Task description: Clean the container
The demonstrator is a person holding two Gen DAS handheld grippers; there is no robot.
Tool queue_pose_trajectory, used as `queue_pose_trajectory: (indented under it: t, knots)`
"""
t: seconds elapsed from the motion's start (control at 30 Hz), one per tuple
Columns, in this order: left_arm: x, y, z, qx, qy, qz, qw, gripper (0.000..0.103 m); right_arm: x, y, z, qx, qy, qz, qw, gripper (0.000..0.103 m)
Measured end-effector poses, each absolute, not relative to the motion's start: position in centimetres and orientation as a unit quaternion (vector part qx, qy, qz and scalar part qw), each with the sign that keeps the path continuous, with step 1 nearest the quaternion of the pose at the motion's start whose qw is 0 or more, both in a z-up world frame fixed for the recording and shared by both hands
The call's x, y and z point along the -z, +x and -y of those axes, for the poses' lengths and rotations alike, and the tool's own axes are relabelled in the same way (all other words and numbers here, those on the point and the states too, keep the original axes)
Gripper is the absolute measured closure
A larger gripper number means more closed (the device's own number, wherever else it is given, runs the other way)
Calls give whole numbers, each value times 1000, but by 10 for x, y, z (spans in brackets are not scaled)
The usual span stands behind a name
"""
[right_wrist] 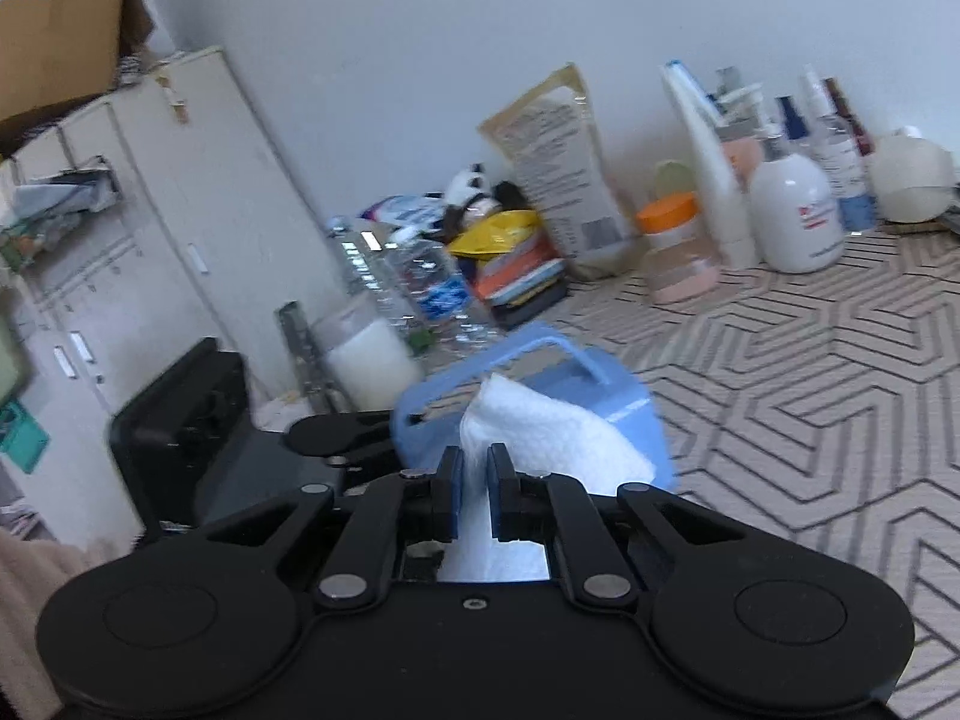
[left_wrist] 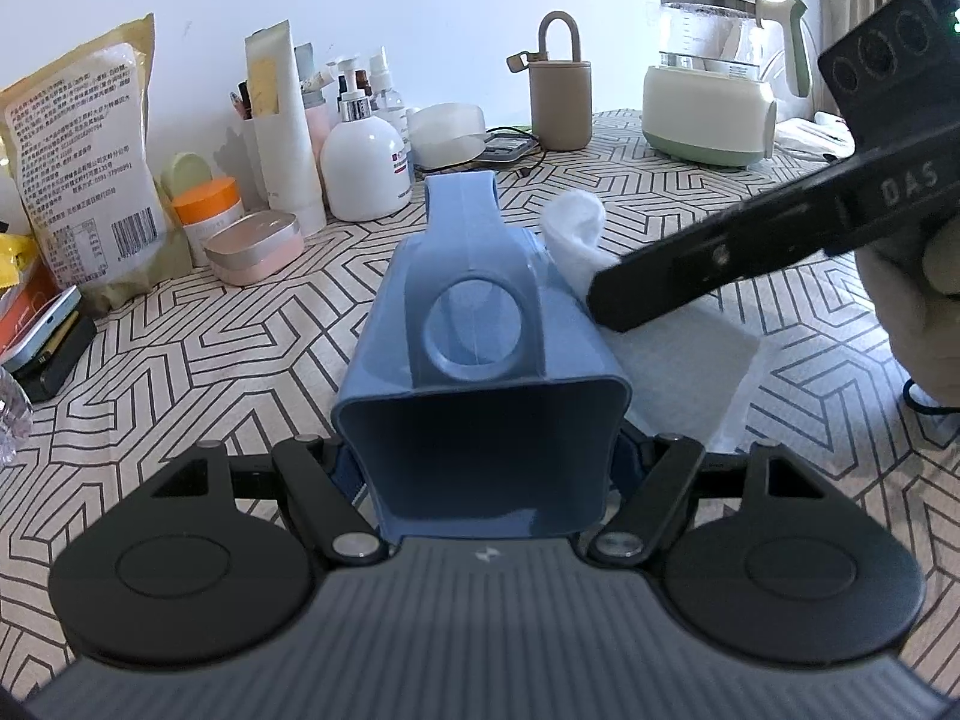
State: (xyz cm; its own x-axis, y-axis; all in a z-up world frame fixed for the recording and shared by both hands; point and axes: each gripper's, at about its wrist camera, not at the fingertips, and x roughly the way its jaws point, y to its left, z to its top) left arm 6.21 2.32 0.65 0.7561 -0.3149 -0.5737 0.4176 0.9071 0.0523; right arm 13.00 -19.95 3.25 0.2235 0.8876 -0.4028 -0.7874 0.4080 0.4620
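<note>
"DAS" on the right gripper (left_wrist: 606, 300) arm, barcode on the yellow pouch (left_wrist: 78, 138), its print unreadable

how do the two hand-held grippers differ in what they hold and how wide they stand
The left hand-held gripper is shut on the wide blue container; the right hand-held gripper pinches a thin white cloth. The left one's fingers stand far apart around the container's walls; the right one's fingers are nearly together. The container is rigid, the cloth soft and folded. Both are black and both are gripping something.
</note>
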Motion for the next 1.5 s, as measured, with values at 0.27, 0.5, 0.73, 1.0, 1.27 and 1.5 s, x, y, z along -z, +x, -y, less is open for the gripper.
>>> queue_pose_trajectory:
  t: [0.27, 0.5, 0.73, 1.0, 1.27, 1.5]
  knots:
    - [-6, 61, -22, 197, 91, -288, 933, 28, -31, 130, 198, -535, 69, -314, 782, 87]
    - [-6, 61, -23, 198, 88, -292, 932, 28, -33, 127, 196, -547, 68, -305, 777, 87]
    - [-6, 61, -22, 197, 88, -292, 932, 28, -36, 122, 194, -565, 67, -300, 766, 87]
    - [-7, 59, -21, 196, 93, -290, 932, 28, -37, 116, 189, -591, 64, -295, 748, 87]
    - [-7, 59, -21, 196, 95, -290, 932, 28, -35, 122, 191, -580, 78, -302, 753, 92]
    - [-5, 57, -19, 191, 101, -289, 932, 28, -35, 123, 191, -564, 77, -297, 767, 93]
